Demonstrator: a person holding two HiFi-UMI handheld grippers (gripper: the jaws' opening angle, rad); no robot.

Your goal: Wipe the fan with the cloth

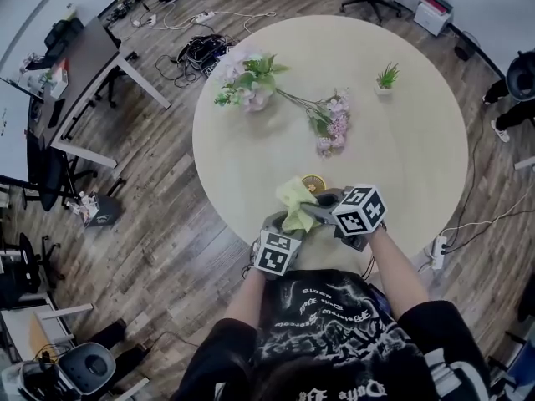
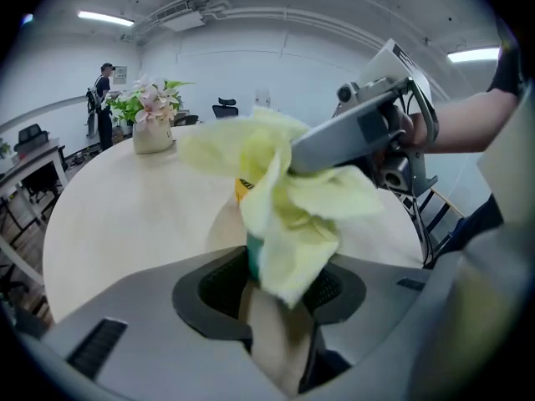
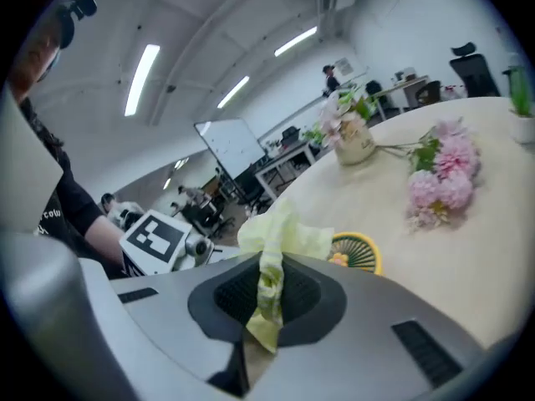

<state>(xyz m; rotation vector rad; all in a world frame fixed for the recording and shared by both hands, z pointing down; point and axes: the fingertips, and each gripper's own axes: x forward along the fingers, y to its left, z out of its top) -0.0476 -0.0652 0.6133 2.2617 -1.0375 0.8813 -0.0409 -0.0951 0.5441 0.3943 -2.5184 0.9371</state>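
Note:
A small hand fan (image 1: 313, 183) with a yellow grille lies over the round table's (image 1: 251, 174) near edge. Its teal handle (image 2: 252, 256) sits between the jaws of my left gripper (image 2: 280, 284), which grips it. A pale yellow cloth (image 1: 294, 204) drapes over the handle and hides most of the fan in the left gripper view. My right gripper (image 3: 267, 297) is shut on a fold of that cloth (image 3: 282, 234), with the fan's grille (image 3: 361, 253) just beyond it. In the head view both grippers, left (image 1: 290, 226) and right (image 1: 316, 213), meet at the cloth.
A vase of flowers (image 1: 251, 88) stands at the table's far left. A loose pink flower stem (image 1: 331, 125) lies mid-table and a small potted plant (image 1: 386, 78) stands far right. Desks, chairs and cables surround the table on the wooden floor.

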